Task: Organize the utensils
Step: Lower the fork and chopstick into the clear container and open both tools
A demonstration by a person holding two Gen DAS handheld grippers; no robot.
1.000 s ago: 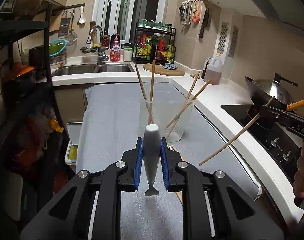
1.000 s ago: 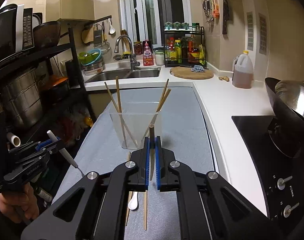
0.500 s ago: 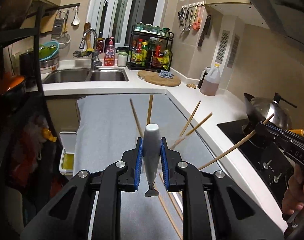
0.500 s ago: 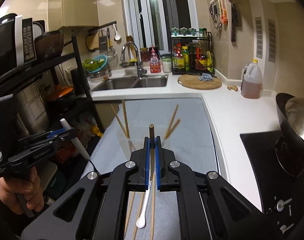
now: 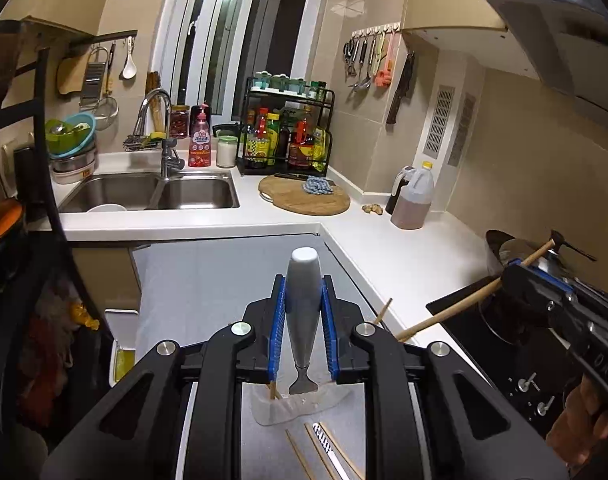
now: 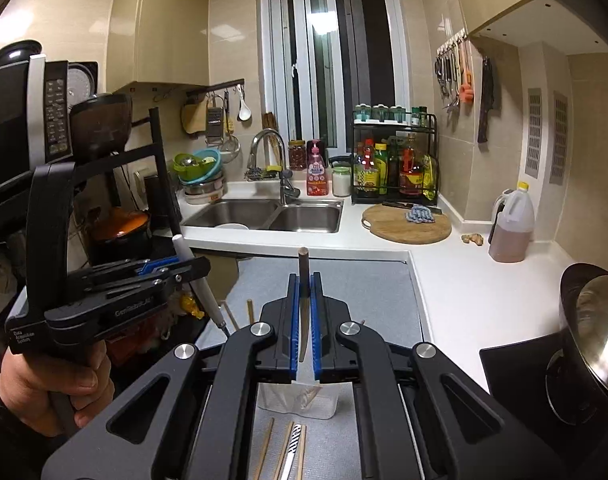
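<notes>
Kitchen counter, grey mat [image 5: 224, 280]. Left view: my left gripper [image 5: 302, 336] clamps a white-handled utensil [image 5: 302, 300] above the clear cup [image 5: 296, 406]. Right view: my right gripper [image 6: 304, 320] pinches a chopstick [image 6: 303, 300] over that cup; loose chopsticks [image 6: 280, 452] lie nearer. I judge lowering comes next.

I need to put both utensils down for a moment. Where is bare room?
Free: the grey mat beyond the clear cup, toward the sink; and white counter between cutting board and stove. Crowded: loose chopsticks before the cup.
</notes>
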